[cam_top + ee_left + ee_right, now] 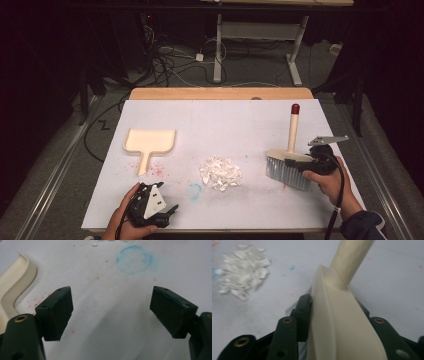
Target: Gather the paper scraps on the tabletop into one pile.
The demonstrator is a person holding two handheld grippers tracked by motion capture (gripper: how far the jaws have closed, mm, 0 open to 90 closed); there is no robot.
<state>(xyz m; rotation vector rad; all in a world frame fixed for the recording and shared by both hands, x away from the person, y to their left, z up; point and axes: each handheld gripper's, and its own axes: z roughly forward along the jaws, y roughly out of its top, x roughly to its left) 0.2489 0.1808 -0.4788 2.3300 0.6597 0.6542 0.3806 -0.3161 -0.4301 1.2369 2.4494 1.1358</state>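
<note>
The right gripper [306, 166] is clamped on the brush [287, 169], bristles on the table [230, 117], handle upright. The heap of white scraps [220, 172] lies near its left. The left gripper [172, 210] rests with jaws apart, the dustpan [149, 142] beyond it.

right gripper [311, 165]: grips brush [288, 167] | scraps [220, 172]: left of bristles | dustpan [148, 143]: far left
</note>
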